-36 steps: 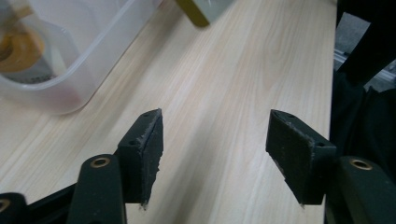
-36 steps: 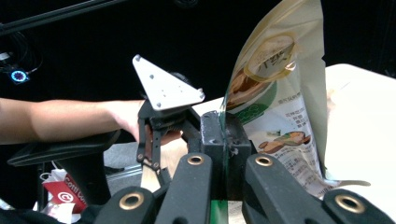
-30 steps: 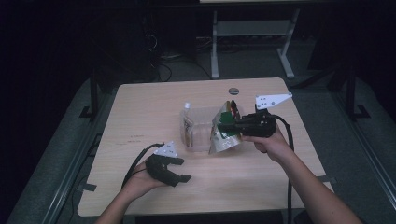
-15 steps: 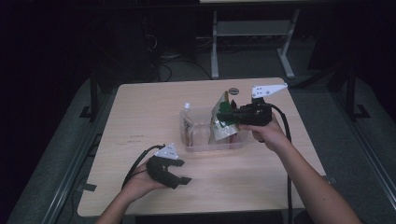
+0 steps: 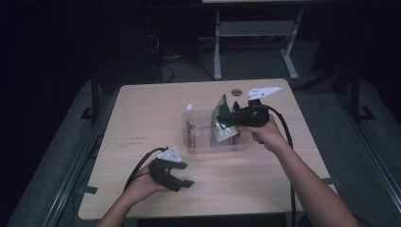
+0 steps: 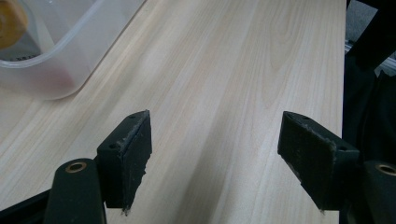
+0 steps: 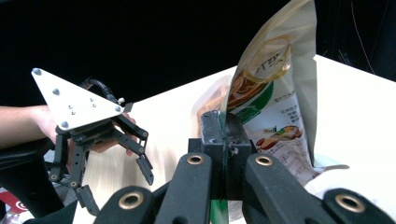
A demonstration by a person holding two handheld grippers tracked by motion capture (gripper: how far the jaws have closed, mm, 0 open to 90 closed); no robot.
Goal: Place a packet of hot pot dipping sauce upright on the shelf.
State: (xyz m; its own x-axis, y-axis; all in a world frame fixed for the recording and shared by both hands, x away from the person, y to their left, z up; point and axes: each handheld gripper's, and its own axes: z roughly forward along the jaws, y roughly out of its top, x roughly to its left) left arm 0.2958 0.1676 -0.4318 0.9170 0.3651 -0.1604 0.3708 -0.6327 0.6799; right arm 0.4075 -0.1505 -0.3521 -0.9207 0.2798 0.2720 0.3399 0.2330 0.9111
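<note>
Because the right gripper [image 7: 223, 135] pinches only the thin edge of a green and tan snack pouch [image 7: 275, 107], its jaws clamped tight together on the film, the pouch could slide or twist out of the grasp as it hangs over the clear plastic bin [image 5: 198, 144]. The pouch stands tilted above the bin's right half, its lower end down among the bin's contents. A second pouch with a white spout [image 5: 190, 124] leans at the bin's left end; the held pouch could knock against it or catch on the bin's rim, tipping or dragging the light bin.

The left gripper [image 6: 215, 154] rests low on the table [image 5: 142, 109] nearer the person, well apart from the bin, its jaws spread wide with nothing but bare wood between them. A corner of the bin lies ahead of it in the left gripper view.

Around the bin the tabletop is open on every side, most broadly toward the left and far edges. The right gripper sits nearer the table's right edge, with dark floor beyond.
</note>
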